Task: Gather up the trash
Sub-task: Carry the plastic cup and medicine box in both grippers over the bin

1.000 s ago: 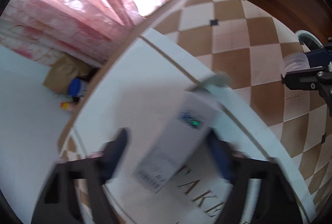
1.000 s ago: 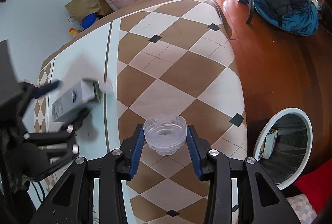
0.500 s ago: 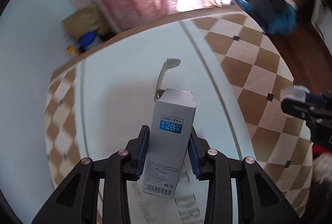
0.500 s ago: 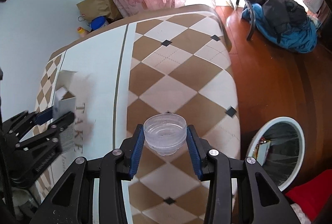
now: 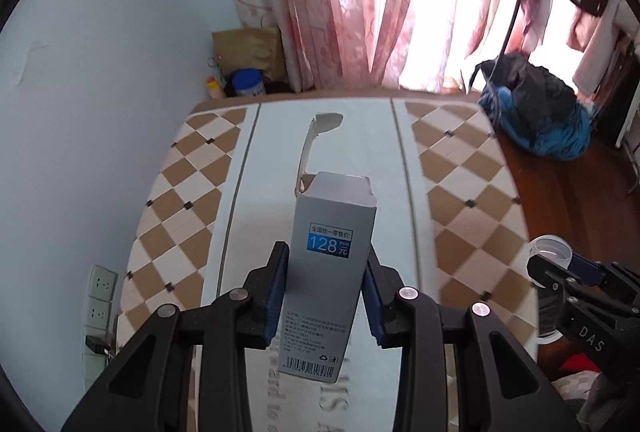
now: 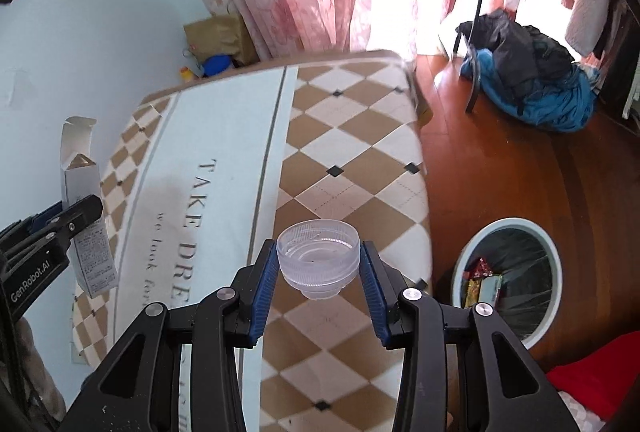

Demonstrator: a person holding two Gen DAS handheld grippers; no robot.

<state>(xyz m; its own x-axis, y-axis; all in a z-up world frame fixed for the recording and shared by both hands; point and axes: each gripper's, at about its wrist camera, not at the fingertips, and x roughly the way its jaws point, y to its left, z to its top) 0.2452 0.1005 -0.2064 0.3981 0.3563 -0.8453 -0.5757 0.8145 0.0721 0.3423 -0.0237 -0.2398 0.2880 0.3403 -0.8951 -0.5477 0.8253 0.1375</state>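
My left gripper [image 5: 325, 286] is shut on a grey carton box [image 5: 330, 272] with a blue "128" label; its top flap stands open. The box is held upright, lifted above the bed. From the right wrist view the same box [image 6: 86, 216] shows at the far left, in the left gripper [image 6: 64, 220]. My right gripper [image 6: 319, 268] is shut on a clear plastic cup [image 6: 318, 260], rim up, held over the bed's right side. In the left wrist view the cup [image 5: 550, 250] and right gripper [image 5: 560, 272] appear at the right edge. A white round trash bin [image 6: 508, 272] holding wrappers stands on the floor, right of the cup.
The bed [image 6: 352, 160] has a brown-and-white checked cover with a pale lettered band. A brown paper bag [image 5: 248, 48] and a blue-lidded jar [image 5: 248, 82] sit by the pink curtains. A blue and black pile of clothes [image 6: 532, 84] lies on the wooden floor.
My left gripper has closed on the box and lifted it upright off the bed. Both grippers have risen and tilted up; the cup has stayed in the right gripper.
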